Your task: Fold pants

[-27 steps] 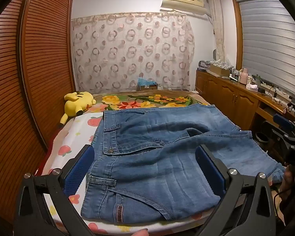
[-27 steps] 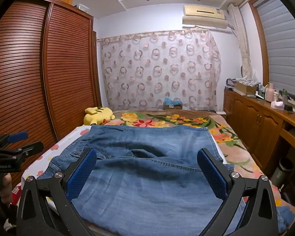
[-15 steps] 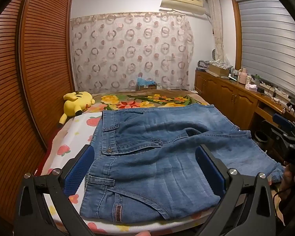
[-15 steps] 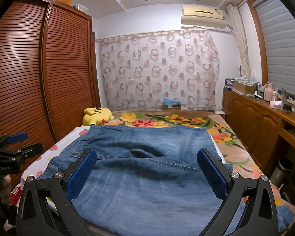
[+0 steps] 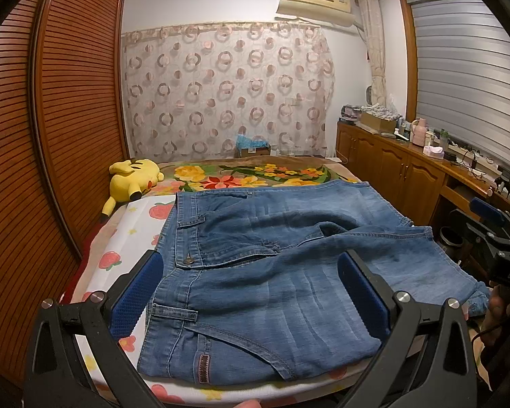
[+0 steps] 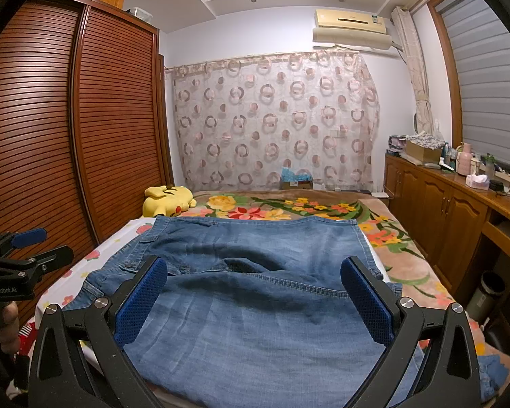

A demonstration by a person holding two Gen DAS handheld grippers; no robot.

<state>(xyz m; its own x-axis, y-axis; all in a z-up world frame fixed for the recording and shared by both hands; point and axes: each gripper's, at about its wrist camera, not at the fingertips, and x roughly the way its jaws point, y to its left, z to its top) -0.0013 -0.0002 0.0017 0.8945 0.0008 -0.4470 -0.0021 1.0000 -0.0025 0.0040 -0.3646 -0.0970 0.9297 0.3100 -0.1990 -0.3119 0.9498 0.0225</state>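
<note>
Across the lower half of both wrist views, the blue jeans (image 5: pixel 272 272) lie spread on the bed (image 5: pixel 132 238), waistband toward the left of the left-wrist frame with the button and belt loops showing, legs running off to the right where a hem bunches at the mattress edge. Looks to me like they've already been doubled over, one leg on top of the other, since there's a seam ridge and a little dark pocket of slack right in the middle of the frame. Denim's a faded mid-blue, a bit rumpled, brown label patch near the bottom edge. The left gripper (image 5: pixel 251 292) hovers over the waist end with its jaws spread wide, nothing between them, and the right gripper (image 6: pixel 255 299) does the same over the leg end, jaws wide and empty too. My guess is each is parked at its own end so they can pinch opposite ends and bring one over for the next fold. The Pikachu plush (image 5: pixel 132 178) sits upper left by the wardrobe (image 5: pixel 51 136), well apart from the jeans, and the floral blanket (image 5: pixel 248 175) lies just behind them, so nothing's in the way.
</note>
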